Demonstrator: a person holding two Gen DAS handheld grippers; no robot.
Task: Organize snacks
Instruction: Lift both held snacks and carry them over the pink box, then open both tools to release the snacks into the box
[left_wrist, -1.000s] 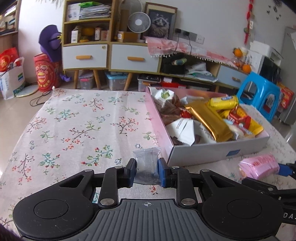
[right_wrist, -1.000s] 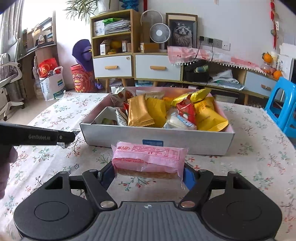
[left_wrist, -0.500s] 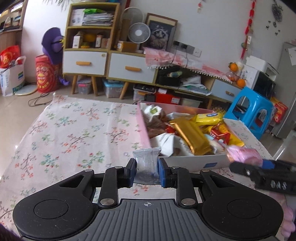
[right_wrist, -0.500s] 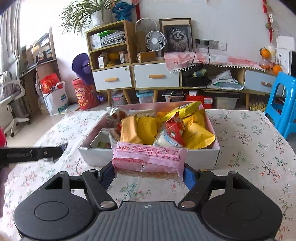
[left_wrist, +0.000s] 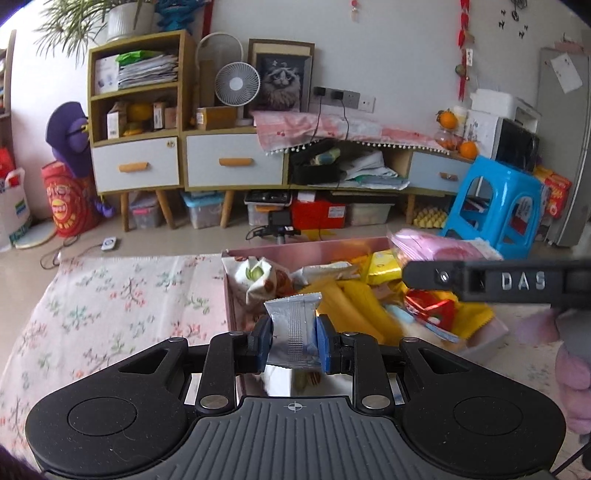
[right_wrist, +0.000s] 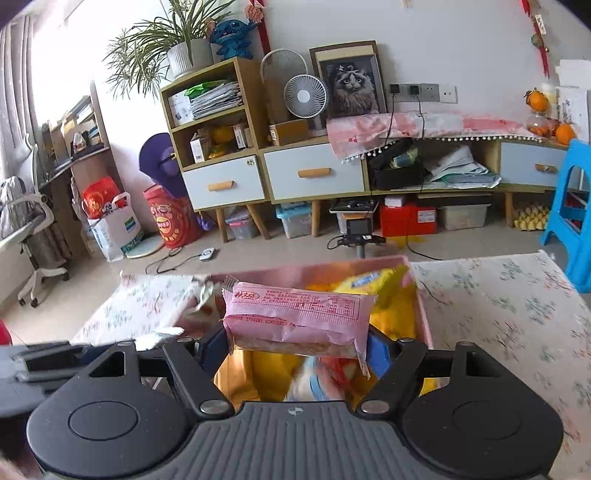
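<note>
My left gripper (left_wrist: 293, 345) is shut on a small silver sachet (left_wrist: 293, 328), held upright over the near left corner of the pink snack box (left_wrist: 231, 295). The box is full of yellow, red and white packets (left_wrist: 343, 306). My right gripper (right_wrist: 297, 350) is shut on a wide pink wrapped cake packet (right_wrist: 295, 317), held crosswise above the open snack box (right_wrist: 421, 314). In the left wrist view the right gripper's black finger (left_wrist: 491, 282) and the pink packet (left_wrist: 436, 247) hang over the box's far right side.
A floral tablecloth (left_wrist: 110, 302) covers the table around the box. Behind stand wooden cabinets with white drawers (left_wrist: 234, 160), a small fan (left_wrist: 236, 85) and a blue plastic stool (left_wrist: 495, 203). A person's hand in a pink glove (left_wrist: 574, 376) shows at the right edge.
Both grippers have risen from the tabletop and moved forward until they are over the box, each still gripping its packet. The box now lies directly beneath them.
</note>
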